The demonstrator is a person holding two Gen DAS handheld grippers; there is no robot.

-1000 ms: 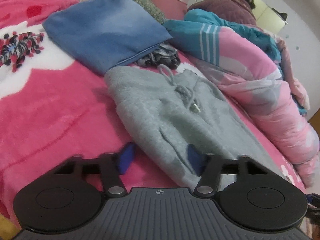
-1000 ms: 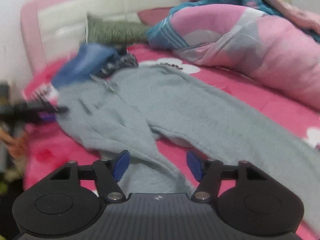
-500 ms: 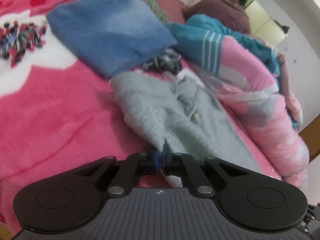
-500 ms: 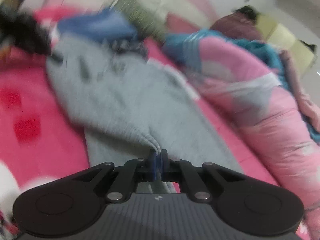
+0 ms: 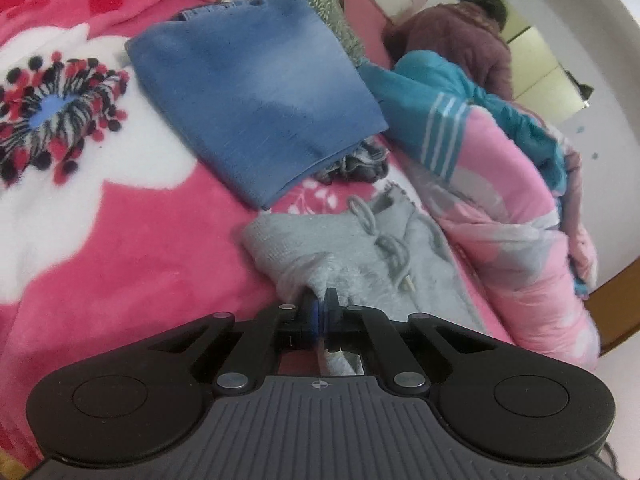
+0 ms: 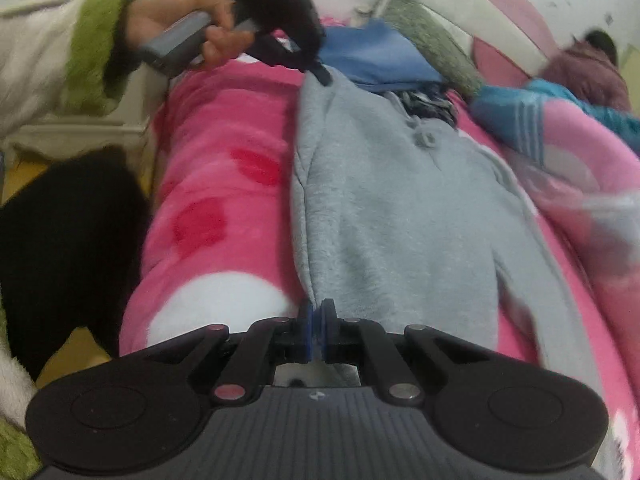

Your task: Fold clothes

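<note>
Grey sweatpants (image 6: 392, 208) with a drawstring (image 5: 384, 240) lie lengthwise on a pink fleece blanket (image 5: 120, 248). My left gripper (image 5: 320, 312) is shut on the waistband corner of the sweatpants (image 5: 344, 264). It also shows in the right wrist view (image 6: 320, 74), held in a hand at the far waist end. My right gripper (image 6: 317, 320) is shut on the near left edge of the sweatpants, which are pulled taut between the two grippers.
Folded blue jeans (image 5: 256, 92) lie beyond the waistband, over a dark patterned garment (image 5: 360, 160). A rolled pink and teal quilt (image 5: 500, 184) runs along the right. A green pillow (image 6: 428, 40) and a person in a maroon jacket (image 5: 460, 40) are at the bed's head.
Both grippers have closed on the sweatpants, left at the waistband, right at the leg edge. The fabric has been pulled toward the left and stretched straight between them.
</note>
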